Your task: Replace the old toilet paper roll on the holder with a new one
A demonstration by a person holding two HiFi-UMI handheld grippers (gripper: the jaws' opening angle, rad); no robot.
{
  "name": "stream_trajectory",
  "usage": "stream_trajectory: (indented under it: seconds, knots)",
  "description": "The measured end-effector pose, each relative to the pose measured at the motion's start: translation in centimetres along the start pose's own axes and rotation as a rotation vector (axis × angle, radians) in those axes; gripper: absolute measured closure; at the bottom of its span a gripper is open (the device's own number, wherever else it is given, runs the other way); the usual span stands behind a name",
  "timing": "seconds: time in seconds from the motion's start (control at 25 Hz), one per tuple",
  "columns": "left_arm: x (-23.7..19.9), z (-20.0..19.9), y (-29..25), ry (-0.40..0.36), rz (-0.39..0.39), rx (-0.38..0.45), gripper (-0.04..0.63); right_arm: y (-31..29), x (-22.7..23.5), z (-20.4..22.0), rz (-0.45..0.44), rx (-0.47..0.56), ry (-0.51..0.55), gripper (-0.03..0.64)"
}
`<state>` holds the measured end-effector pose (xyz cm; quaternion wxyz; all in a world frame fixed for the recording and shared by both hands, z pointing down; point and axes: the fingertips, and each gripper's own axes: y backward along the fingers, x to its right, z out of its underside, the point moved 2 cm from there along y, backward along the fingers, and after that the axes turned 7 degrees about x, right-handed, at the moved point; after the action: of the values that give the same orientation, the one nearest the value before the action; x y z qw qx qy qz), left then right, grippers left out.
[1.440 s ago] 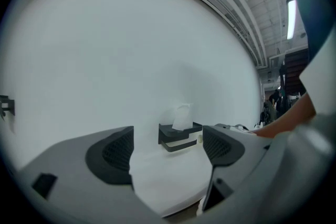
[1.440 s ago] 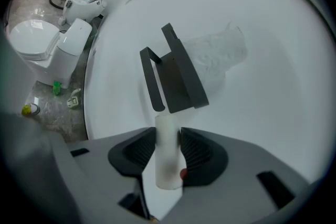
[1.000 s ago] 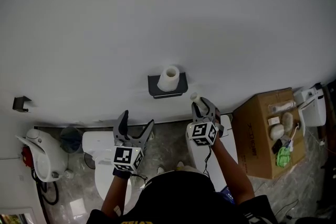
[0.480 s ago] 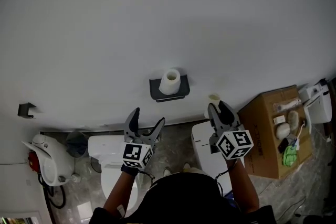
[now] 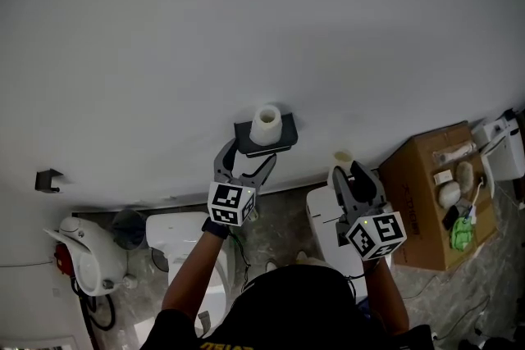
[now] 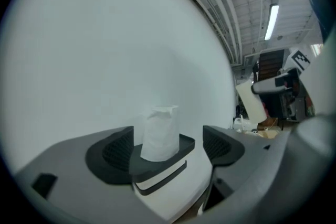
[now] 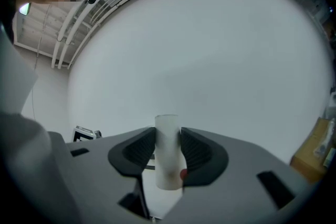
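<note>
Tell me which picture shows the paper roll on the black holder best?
The left gripper view: the paper roll is seen large between its open jaws. The head view shows it small, from above; I can't find it in the right gripper view.

Head view looks steeply down; both gripper views face the wall holder (image 5: 279, 140).

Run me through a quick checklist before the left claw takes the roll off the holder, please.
1. Left claw open: ok, jaws apart.
2. Paper roll upright on holder: ok.
3. Paper roll centred between left jaws: ok, not yet reached.
4. Right claw shut on white tube: ok.
5. Right claw clear of holder: ok.
6. Paper roll free to lift: cannot tell.
</note>
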<state>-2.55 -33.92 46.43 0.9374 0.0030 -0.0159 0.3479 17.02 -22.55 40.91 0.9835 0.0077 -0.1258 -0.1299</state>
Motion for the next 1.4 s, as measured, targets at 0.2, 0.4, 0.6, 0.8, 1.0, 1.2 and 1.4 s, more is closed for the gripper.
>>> stream_trajectory:
  seconds: [0.2, 0.4, 0.6, 0.8, 1.0, 1.2, 1.4]
  knots:
    - [0.0, 0.0, -2.6, -0.008, 0.006, -0.015, 0.175, 1.4, 0.2, -0.3, 0.004, 0.01, -0.015, 0.465]
    - [0.1, -0.5, -4.7, -0.042, 0.009, -0.018, 0.175, 2.9, 0.6, -0.9, 0.024, 0.029, -0.018, 0.465]
    - [-0.8, -0.6, -6.1, -0.051, 0.005, -0.02, 0.175, 3.3, 0.5, -1.3, 0.035, 0.036, -0.009, 0.463]
    - [-0.9, -0.6, -6.9, -0.058, -0.001, -0.024, 0.175, 4.0, 0.7, -1.6, 0.048, 0.045, -0.007, 0.463]
    - [-0.9, 0.0, -7.3, -0.06, -0.028, -0.049, 0.191, 4.3, 0.8, -1.9, 0.048, 0.05, -0.001, 0.463]
    - [-1.1, 0.1, -7.2, -0.06, -0.07, -0.067, 0.311, 4.8, 1.0, -1.8, 0.056, 0.051, -0.004, 0.463]
    - [-0.7, 0.2, -6.9, -0.052, -0.055, -0.075, 0.311, 5.1, 1.0, -1.8, 0.062, 0.046, -0.003, 0.463]
